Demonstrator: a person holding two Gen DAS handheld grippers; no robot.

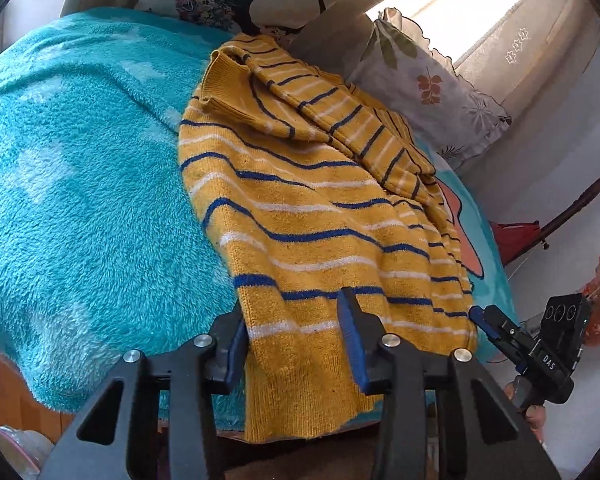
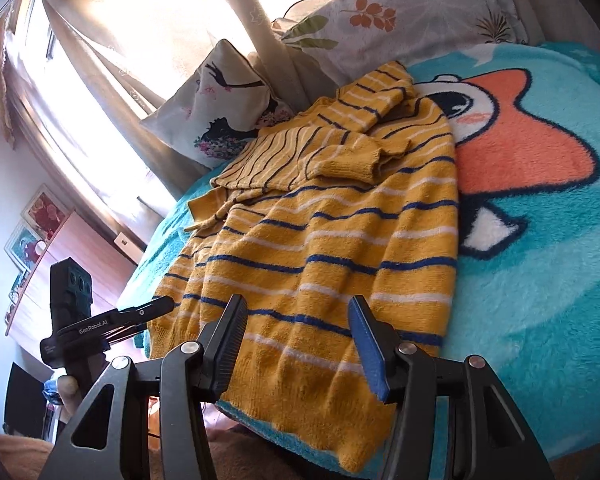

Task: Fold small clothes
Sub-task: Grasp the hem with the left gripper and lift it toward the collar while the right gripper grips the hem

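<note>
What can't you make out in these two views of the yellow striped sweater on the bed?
- Left wrist view: whether the left claw pinches the sweater hem; the cloth drapes over one finger.
- Left wrist view: the right claw is small at the edge; its opening is unreadable.
- Both views: the sweater's underside and tucked sleeves, folded under itself.
- Right wrist view: the window, washed out by glare.

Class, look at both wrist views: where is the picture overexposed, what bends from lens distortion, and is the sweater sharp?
Left wrist view: the window at the top right is blown out white, the blanket bulges with fisheye curve, and the sweater knit is sharp. Right wrist view: glare floods the curtain at the top left, the frame corners go dark, and the sweater stripes stay crisp.
</note>
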